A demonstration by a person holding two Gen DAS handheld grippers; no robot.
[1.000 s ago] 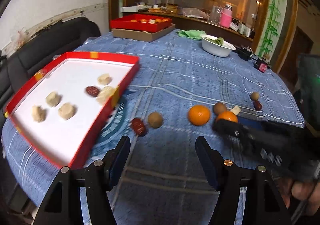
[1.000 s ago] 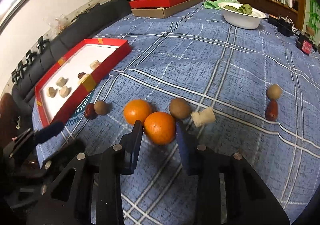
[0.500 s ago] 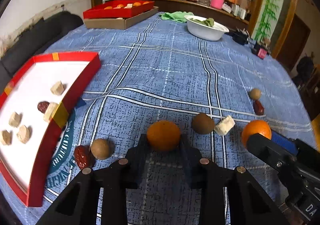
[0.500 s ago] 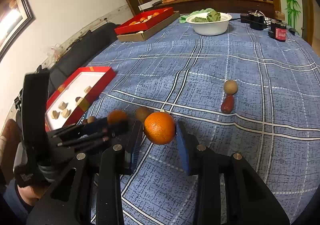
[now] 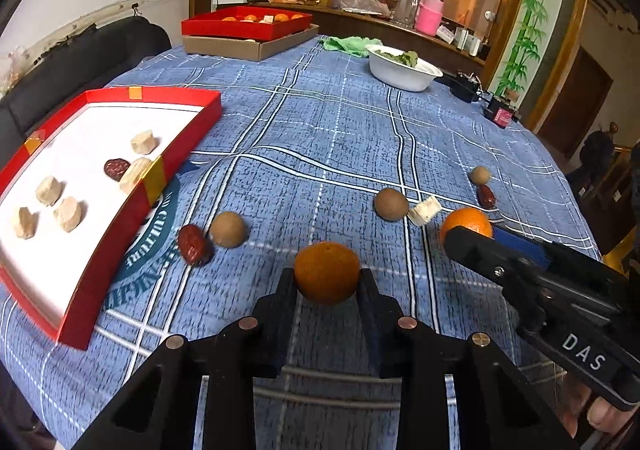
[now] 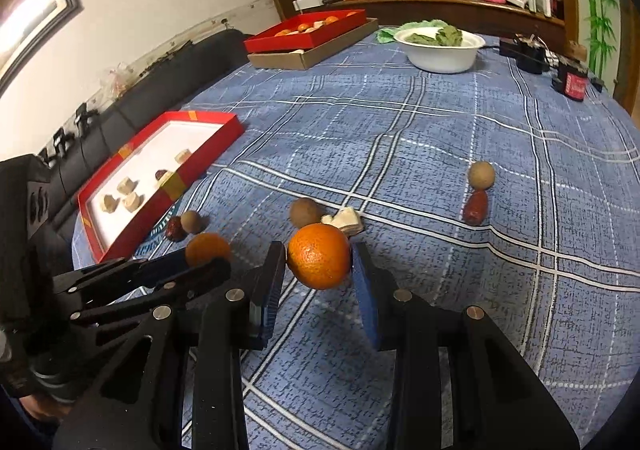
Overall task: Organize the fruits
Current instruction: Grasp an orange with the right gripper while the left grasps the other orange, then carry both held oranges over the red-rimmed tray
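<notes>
At lower centre of the left view, the left gripper (image 5: 327, 282) has just closed on an orange (image 5: 327, 273). The right gripper (image 6: 319, 270), lower centre in its view, clamps another orange (image 6: 319, 256). Round skins could slip out if either grip loosens.

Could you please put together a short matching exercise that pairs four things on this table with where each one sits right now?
Things:
1. darker orange
2. brighter orange
3. white bowl
4. pale cubes

Places:
A. far side of the table, holding green leaves
B. inside the near red tray
C. between the left hand-held gripper fingers
D. between the right hand-held gripper fingers

Pairs: 1-C, 2-D, 3-A, 4-B
</notes>
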